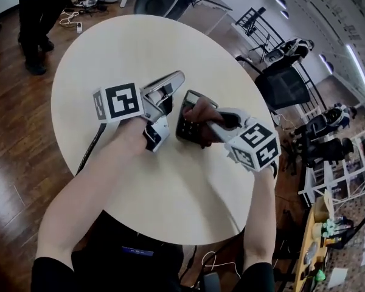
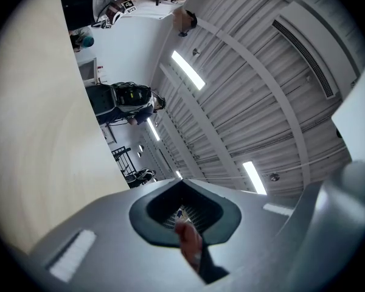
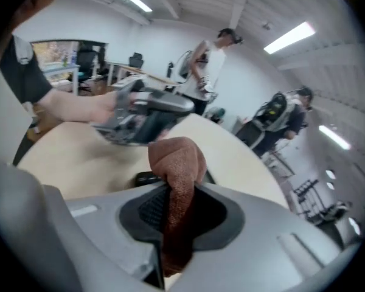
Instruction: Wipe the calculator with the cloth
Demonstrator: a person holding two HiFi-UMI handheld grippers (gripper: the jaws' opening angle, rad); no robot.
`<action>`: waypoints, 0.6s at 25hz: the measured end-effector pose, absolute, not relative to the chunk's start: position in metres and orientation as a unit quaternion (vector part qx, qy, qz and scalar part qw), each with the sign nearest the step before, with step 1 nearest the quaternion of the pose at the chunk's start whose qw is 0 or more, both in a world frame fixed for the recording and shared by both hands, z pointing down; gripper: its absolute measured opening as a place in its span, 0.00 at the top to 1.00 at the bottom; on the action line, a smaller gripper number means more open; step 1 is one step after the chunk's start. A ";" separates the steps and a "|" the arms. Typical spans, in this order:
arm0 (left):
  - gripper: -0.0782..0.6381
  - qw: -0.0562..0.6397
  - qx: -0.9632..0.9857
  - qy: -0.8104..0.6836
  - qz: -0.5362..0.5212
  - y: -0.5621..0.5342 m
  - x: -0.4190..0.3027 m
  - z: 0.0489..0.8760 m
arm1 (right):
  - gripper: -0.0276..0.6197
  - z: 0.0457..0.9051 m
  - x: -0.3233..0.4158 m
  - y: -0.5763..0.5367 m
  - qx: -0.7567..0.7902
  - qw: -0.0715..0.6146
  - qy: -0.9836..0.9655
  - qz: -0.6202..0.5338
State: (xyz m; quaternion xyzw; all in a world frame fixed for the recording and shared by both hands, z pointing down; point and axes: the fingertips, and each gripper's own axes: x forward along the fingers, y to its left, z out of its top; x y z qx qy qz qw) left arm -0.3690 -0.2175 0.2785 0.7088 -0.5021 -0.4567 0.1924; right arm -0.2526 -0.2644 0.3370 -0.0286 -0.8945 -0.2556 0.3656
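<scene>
My right claw (image 1: 209,122) grips the brown cloth (image 1: 201,109) just over the calculator (image 1: 187,126), which lies lengthwise away from me on the desk (image 1: 140,47). My left claw (image 1: 177,78), closed, is farther.

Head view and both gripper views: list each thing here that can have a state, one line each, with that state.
left gripper: jaws shut, tilted up off the table.
right gripper: shut on the cloth.
cloth: bunched, clamped between the right jaws, over the calculator.
calculator: flat on the table, keys up, partly covered by the cloth.
</scene>
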 end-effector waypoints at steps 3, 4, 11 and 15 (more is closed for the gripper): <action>0.90 0.193 0.706 -0.501 -0.461 -0.217 -0.369 0.278 | 0.85 0.320 -0.283 -0.320 0.087 0.337 -0.892 -0.290; 0.90 0.194 0.706 -0.500 -0.463 -0.217 -0.368 0.278 | 0.85 0.323 -0.289 -0.328 0.099 0.344 -0.884 -0.300; 0.90 0.193 0.707 -0.501 -0.461 -0.213 -0.368 0.274 | 0.85 0.353 -0.294 -0.309 0.028 0.418 -0.852 -0.314; 0.90 0.191 0.707 -0.501 -0.462 -0.213 -0.367 0.274 | 0.85 0.366 -0.265 -0.272 -0.034 0.448 -0.837 -0.311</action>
